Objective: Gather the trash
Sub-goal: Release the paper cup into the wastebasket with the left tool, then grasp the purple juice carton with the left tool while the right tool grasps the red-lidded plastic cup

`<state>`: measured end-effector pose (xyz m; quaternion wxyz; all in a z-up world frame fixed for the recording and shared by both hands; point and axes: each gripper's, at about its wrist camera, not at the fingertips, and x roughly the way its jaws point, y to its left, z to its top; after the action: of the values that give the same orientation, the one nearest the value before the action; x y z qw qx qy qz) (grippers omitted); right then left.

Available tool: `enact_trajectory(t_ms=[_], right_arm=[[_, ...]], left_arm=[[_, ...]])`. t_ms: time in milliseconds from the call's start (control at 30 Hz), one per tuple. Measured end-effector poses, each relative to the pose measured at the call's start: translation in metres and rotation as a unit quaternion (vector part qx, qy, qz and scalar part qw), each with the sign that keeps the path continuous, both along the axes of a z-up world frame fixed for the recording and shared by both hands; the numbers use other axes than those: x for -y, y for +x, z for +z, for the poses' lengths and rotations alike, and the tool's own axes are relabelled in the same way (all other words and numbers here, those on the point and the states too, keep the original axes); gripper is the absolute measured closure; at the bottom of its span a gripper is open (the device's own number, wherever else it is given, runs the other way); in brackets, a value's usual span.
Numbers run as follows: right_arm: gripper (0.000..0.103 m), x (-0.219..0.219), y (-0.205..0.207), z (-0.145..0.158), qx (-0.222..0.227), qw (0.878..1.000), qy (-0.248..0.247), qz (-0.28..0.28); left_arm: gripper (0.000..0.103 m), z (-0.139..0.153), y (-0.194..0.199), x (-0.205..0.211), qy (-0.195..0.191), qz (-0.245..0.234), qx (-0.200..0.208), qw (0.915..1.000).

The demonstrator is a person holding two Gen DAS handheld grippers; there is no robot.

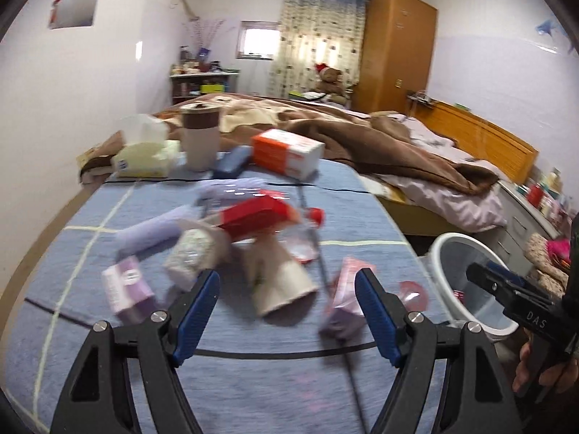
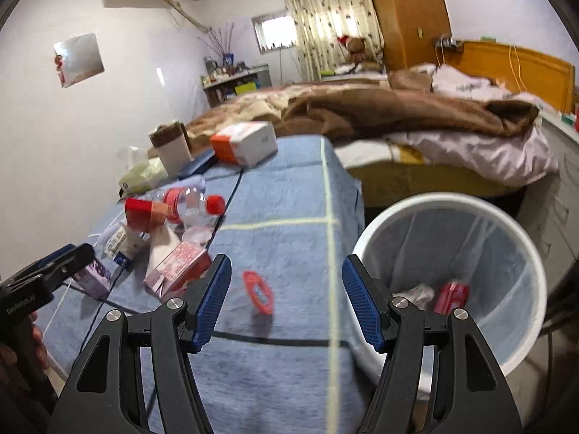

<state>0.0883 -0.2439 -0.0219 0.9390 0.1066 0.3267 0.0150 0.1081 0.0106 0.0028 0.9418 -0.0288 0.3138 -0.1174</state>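
Clearly both grippers are hanging empty over the blue-covered surface, jaws standing wide with nothing between them. The left gripper is facing the main heap of litter; the right gripper is looking past the surface's edge, with the white bin sitting just beside that edge, lower down.

To do the next pick well, each hand should be settling on one piece rather than raking the pile. The left one is best lined up on the overturned paper cup, coming down across its sides. The red ring, lying alone between the right jaws in that view, looks the easy choice for the right hand, though being flat it wants a low, careful pinch.

The trash is looking mixed: a clear bottle with a red cap, a red box, a pink carton and small purple cartons, which are blurred, so I am only guessing at those. One red item is already lying in the bin.
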Motion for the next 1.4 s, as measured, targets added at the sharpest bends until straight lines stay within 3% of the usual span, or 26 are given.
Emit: enact_trajectory(t_ms=[400, 733, 900, 1100, 1267, 1400], right_arm=[[0.038, -0.031, 0.011, -0.032, -0.079, 0.996, 0.050, -0.003], [0.038, -0.036, 0.034, -0.043, -0.091, 0.992, 0.075, -0.035], [0.055, -0.042, 0.042, -0.042, -0.088, 0.994, 0.061, -0.035], [0.065, -0.054, 0.049, -0.045, -0.089, 0.995, 0.037, -0.024], [0.068, -0.059, 0.052, -0.042, -0.077, 0.997, 0.017, -0.016], [0.069, -0.058, 0.053, -0.042, -0.071, 0.997, 0.026, -0.008]], left_arm=[[0.024, -0.027, 0.004, -0.071, -0.011, 0.084, -0.025, 0.9961], [0.024, -0.036, 0.012, -0.098, -0.020, 0.111, -0.035, 0.9930], [0.023, -0.045, 0.018, -0.114, -0.017, 0.132, -0.047, 0.9900], [0.019, -0.056, 0.021, -0.131, -0.009, 0.156, -0.067, 0.9854], [0.012, -0.065, 0.027, -0.135, 0.013, 0.147, -0.091, 0.9848], [0.012, -0.070, 0.030, -0.132, 0.006, 0.139, -0.102, 0.9850]])
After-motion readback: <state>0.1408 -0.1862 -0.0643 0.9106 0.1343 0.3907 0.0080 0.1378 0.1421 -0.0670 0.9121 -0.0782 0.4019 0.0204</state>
